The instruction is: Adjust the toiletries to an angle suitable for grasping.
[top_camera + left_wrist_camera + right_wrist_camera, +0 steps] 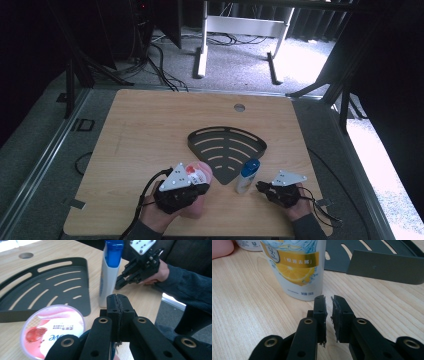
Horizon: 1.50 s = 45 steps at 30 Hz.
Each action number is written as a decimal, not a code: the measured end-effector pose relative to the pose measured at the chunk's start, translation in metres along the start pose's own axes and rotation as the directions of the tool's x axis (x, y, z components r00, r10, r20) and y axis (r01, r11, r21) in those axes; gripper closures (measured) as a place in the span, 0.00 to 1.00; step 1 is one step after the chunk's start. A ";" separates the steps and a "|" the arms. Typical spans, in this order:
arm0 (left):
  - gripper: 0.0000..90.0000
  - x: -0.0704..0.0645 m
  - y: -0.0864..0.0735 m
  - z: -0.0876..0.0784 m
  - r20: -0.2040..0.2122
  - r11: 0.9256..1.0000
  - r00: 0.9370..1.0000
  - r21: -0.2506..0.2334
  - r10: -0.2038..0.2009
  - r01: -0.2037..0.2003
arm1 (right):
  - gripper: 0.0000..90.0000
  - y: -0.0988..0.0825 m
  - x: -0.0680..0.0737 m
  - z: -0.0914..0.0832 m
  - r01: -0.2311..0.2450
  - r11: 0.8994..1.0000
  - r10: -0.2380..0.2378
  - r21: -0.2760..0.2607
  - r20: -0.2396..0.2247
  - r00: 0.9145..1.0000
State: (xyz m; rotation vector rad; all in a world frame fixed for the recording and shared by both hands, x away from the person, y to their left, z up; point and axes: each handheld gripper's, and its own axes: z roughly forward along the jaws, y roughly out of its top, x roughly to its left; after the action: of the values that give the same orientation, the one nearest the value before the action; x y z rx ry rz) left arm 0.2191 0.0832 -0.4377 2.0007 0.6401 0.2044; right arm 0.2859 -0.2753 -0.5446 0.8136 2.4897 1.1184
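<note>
A light wooden table stands on grey carpet, dark frames and trailing cables around it, a white desk frame beyond the far edge. Near the front edge, left of centre, the left gripper has its jaws pressed together on nothing; a pink-lidded tub sits just beside it. A black corner shelf lies mid-table. Right of it a white bottle with a blue cap stands upright, just ahead of the right gripper, whose jaws are slightly apart and empty
</note>
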 end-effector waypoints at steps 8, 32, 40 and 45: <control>0.99 -0.009 0.000 0.013 -0.014 0.997 0.999 0.066 0.031 -0.030 | 0.90 0.000 0.000 0.001 0.001 1.000 -0.001 0.004 -0.001 1.000; 0.99 -0.014 -0.008 -0.010 -0.097 0.991 0.992 0.119 0.077 -0.065 | 0.90 0.000 0.000 0.000 -0.001 1.000 0.001 0.005 -0.004 1.000; 0.99 -0.020 -0.020 -0.011 -0.084 0.992 0.995 0.123 0.047 -0.036 | 0.89 0.000 0.000 0.001 -0.002 1.000 0.002 0.007 -0.006 1.000; 0.99 -0.017 -0.031 -0.001 -0.081 0.992 0.997 0.124 0.004 0.007 | 0.89 0.000 0.000 0.001 0.001 1.000 -0.001 0.008 -0.005 1.000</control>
State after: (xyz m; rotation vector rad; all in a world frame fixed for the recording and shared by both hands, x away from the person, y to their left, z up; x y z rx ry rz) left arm 0.1931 0.0866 -0.4619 2.1196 0.7213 0.2516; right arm 0.2863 -0.2744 -0.5455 0.8126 2.5000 1.1129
